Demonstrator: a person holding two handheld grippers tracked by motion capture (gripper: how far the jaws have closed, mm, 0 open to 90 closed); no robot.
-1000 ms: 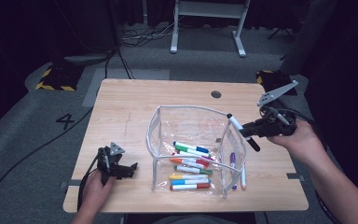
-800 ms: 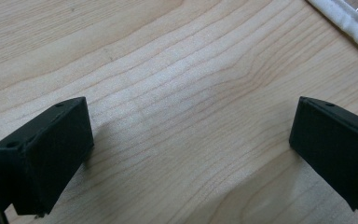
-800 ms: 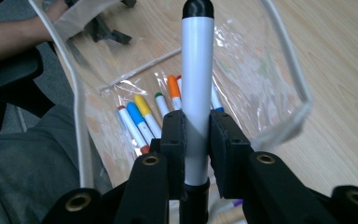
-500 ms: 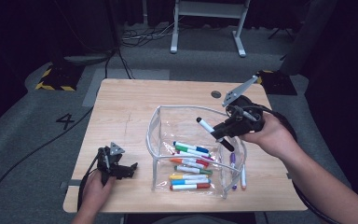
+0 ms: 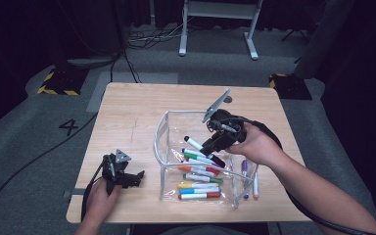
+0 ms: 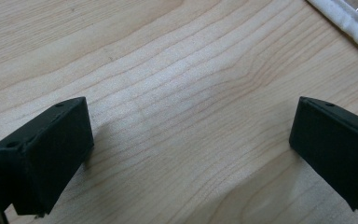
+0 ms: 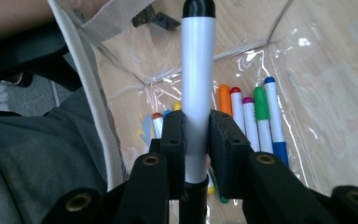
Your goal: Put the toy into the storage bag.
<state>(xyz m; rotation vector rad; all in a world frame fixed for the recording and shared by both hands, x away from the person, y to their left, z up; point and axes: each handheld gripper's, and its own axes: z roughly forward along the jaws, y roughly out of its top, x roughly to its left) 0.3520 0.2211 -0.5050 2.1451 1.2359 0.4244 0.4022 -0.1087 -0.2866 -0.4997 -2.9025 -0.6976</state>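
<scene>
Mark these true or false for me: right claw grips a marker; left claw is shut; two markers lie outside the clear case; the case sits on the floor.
1. The right claw grips a white marker with black cap. True.
2. The left claw is shut. False: its jaws stand wide apart above bare wooden table.
3. Two markers lie outside the clear plastic case. True, on its right side.
4. The case sits on the floor. False: it sits on the table.

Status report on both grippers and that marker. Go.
Right gripper shut on black-capped marker, over the clear bin. Left gripper open, empty, low over the table. Markers in the bin beneath; nothing blocks the drop.
</scene>
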